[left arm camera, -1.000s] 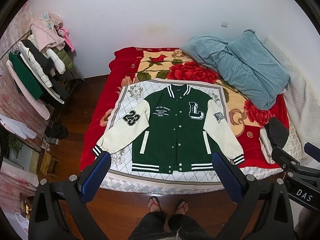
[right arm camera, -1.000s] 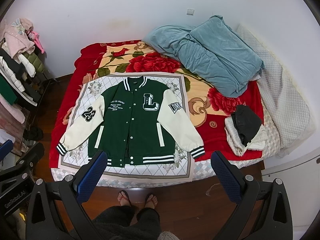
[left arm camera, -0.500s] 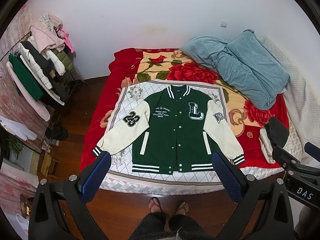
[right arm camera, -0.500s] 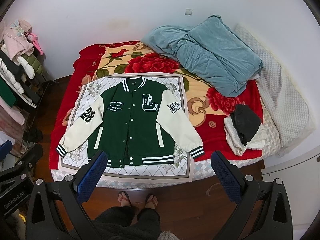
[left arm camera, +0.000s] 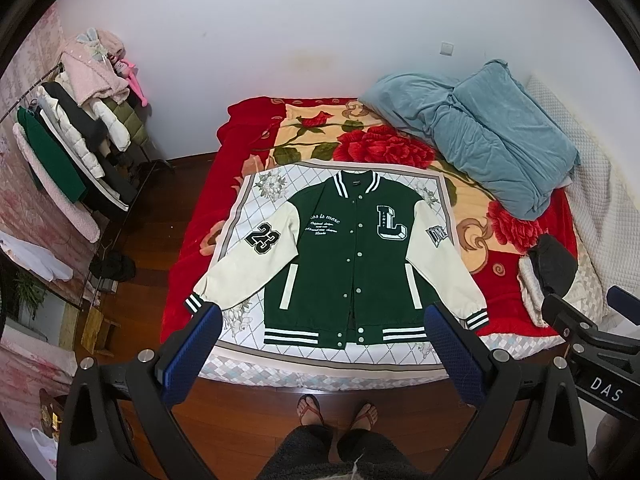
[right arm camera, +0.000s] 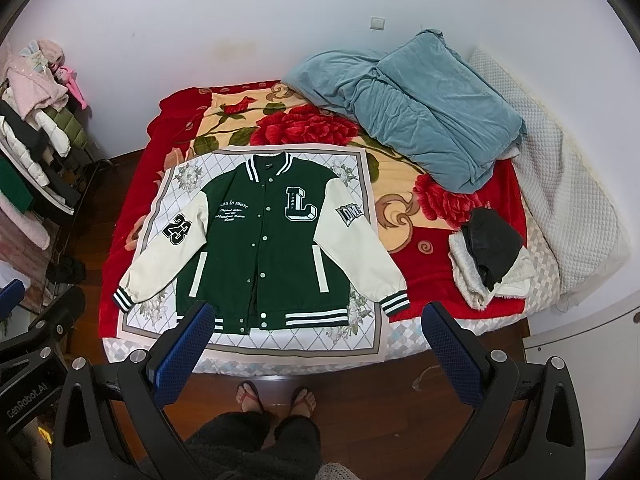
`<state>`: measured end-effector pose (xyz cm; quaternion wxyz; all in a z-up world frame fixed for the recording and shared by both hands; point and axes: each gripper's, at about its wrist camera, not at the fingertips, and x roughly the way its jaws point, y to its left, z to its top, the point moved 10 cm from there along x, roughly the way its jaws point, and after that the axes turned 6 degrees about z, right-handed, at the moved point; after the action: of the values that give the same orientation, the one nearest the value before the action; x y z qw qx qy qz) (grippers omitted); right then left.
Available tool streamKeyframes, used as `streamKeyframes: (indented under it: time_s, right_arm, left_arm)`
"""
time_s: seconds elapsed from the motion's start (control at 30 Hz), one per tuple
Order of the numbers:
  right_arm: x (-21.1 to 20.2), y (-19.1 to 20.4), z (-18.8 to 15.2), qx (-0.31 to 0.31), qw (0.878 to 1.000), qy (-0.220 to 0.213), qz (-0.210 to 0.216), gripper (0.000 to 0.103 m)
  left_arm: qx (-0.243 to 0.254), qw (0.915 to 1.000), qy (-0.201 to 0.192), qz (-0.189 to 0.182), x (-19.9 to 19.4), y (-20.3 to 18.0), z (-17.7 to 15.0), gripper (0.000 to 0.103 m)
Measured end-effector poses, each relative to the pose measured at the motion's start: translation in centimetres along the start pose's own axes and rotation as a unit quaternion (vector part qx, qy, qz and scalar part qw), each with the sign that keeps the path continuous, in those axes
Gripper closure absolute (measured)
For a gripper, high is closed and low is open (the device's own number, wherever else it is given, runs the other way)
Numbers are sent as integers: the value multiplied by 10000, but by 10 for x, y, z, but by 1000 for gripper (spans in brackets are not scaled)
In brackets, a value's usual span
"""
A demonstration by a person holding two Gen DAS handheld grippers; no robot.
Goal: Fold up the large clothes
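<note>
A green varsity jacket with cream sleeves lies flat, face up and buttoned, on a white patterned cloth at the near end of the bed. It also shows in the right wrist view. Both sleeves are spread outward. My left gripper is open and empty, held high above the jacket's hem. My right gripper is open and empty, high above the hem and right cuff. Neither touches the jacket.
A red floral blanket covers the bed. A teal duvet lies at the far right. A black and white clothes pile sits at the right edge. A clothes rack stands left. My feet stand on the wood floor.
Both grippers have drifted slightly, so the jacket sits a little lower in the views. The jacket itself has not moved and both grippers stay open.
</note>
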<state>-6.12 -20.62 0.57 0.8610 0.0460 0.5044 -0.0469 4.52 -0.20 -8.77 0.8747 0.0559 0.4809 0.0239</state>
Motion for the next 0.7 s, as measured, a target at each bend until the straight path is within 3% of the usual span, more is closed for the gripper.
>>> streamKeyframes:
  time_s: [0.23,0.37,0.47,0.6,0.7]
  right_arm:
    - [3,0,-4,75,10000,34,28,0]
    - [19,-2,-4,328,9993,-157,127,0]
    - [46,-15,-6,726,9971,-183,123,0]
    - [98,-52,-16,1588,9873,-7,36,0]
    - [137,-90,-31,2218,9749,24,-174,15]
  left_arm:
    - [3,10000,-38,47,0,-1,2,0]
    - [54,9988,-389,307,16,2,22,0]
    - [147,9965,-583,578,43,7,35,0]
    - [228,9965,-470,650,90,6,42,0]
    - [312,9969,-304,655,129,-1,43,0]
